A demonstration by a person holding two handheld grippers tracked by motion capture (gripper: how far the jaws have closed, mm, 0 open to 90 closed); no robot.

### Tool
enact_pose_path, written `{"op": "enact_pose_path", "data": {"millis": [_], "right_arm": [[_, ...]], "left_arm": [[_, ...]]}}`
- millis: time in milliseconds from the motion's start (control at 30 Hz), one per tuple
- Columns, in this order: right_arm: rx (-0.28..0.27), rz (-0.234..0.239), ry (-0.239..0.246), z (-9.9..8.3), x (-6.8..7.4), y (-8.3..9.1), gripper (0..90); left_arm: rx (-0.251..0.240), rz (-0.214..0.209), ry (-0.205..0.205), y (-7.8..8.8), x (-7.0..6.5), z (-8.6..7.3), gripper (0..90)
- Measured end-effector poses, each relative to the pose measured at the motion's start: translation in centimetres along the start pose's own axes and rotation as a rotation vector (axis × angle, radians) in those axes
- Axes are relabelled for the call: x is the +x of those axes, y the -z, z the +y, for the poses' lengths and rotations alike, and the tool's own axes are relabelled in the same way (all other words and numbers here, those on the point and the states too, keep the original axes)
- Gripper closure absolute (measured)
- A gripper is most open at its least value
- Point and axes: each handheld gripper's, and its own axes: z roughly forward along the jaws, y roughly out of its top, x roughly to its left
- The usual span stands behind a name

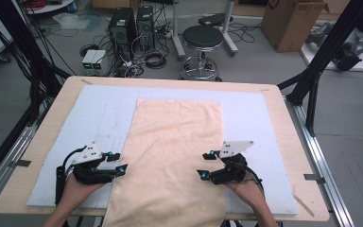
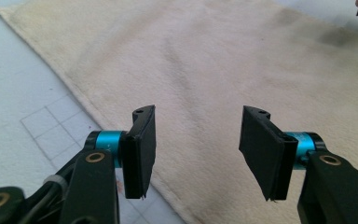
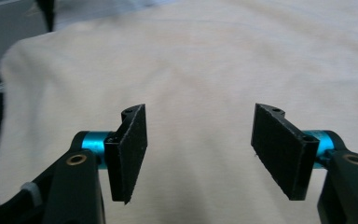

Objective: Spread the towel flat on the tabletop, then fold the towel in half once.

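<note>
A cream cloth (image 1: 175, 151) lies flat in a long strip down the middle of the white mat, its near end hanging over the table's front edge. My left gripper (image 1: 116, 162) hovers at the cloth's left edge, open, with nothing between its pads. In the left gripper view the cloth (image 2: 223, 79) spreads ahead of the gripper (image 2: 196, 154), its edge running under the left pad. My right gripper (image 1: 205, 164) stands open over the cloth's right part. In the right gripper view the cloth (image 3: 205, 70) lies below the open gripper (image 3: 198, 154).
A white mat (image 1: 260, 123) covers most of the wooden table (image 1: 286, 113). Behind the table stand a black stool (image 1: 202, 42), computer towers (image 1: 123, 28) with cables, and a cardboard box (image 1: 290, 21). Black frame legs (image 1: 328, 52) rise at the right.
</note>
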Motion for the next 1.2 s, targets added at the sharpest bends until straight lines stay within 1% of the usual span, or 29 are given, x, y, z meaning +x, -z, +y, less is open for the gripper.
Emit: {"op": "enact_pose_path", "data": {"millis": [33,67,133,167,233,267,300,333,400,433,467,500,600,733,833,967,1067,1167,1200], "right_arm": [[-0.006,-0.016,-0.016,0.0,-0.4,0.1,34.1],[-0.009,-0.033,-0.025,0.0,-0.8,0.1,33.1],[0.003,-0.07,-0.043,0.0,-1.5,0.3,30.1],[0.005,-0.081,-0.055,0.0,-1.8,0.3,29.4],[-0.002,-0.091,-0.077,-0.1,-2.3,0.4,29.1],[0.001,-0.105,-0.077,0.0,-2.5,0.4,28.8],[0.0,-0.11,-0.085,0.0,-2.7,0.4,28.1],[-0.012,-0.117,-0.087,0.0,-2.9,0.4,27.9],[-0.021,-0.118,-0.103,0.0,-3.1,0.3,27.8],[-0.02,-0.122,-0.1,0.0,-3.2,0.2,27.5],[-0.017,-0.125,-0.105,0.0,-3.2,0.1,27.2],[-0.016,-0.125,-0.105,0.0,-3.2,0.1,26.9],[-0.012,-0.128,-0.101,0.0,-3.2,-0.3,26.1],[0.0,-0.134,-0.085,0.1,-3.1,-0.7,25.0],[-0.001,-0.133,-0.085,0.2,-3.0,-0.8,24.8],[0.016,-0.131,-0.095,0.1,-2.9,-1.1,23.2],[0.021,-0.134,-0.092,0.1,-2.9,-1.1,23.2],[0.017,-0.139,-0.095,0.1,-3.0,-0.9,23.2],[0.012,-0.139,-0.104,0.1,-3.0,-0.7,23.2]], "left_arm": [[-0.001,-0.001,0.007,0.0,0.2,0.0,44.9],[0.001,0.004,0.004,-0.1,0.3,0.1,44.8],[0.003,0.012,0.014,-0.2,0.5,0.3,43.9],[0.004,0.015,0.012,-0.3,0.6,0.4,43.3],[-0.007,0.02,0.024,-0.6,0.8,0.8,42.9],[-0.004,0.023,0.014,-0.7,0.9,0.9,42.7],[-0.009,0.028,0.014,-0.9,1.0,1.1,42.5],[-0.018,0.027,0.022,-1.0,1.0,1.1,42.3],[-0.017,0.035,0.024,-1.1,1.1,1.1,42.3],[-0.01,0.035,0.023,-1.1,1.1,1.1,42.2],[-0.004,0.039,0.014,-1.1,1.1,1.1,41.9],[-0.002,0.041,0.008,-1.1,1.1,1.1,41.5],[-0.01,0.04,0.011,-1.1,1.0,1.1,41.0],[0.006,0.046,0.0,-1.2,0.9,1.1,40.1],[0.008,0.045,-0.005,-1.3,0.8,1.0,39.7],[0.02,0.046,-0.012,-1.4,0.8,1.0,39.5],[0.024,0.043,-0.009,-1.5,0.8,1.0,39.4],[0.015,0.045,0.006,-1.4,1.0,1.0,39.3],[0.019,0.048,0.006,-1.4,1.1,1.0,39.3]]}}
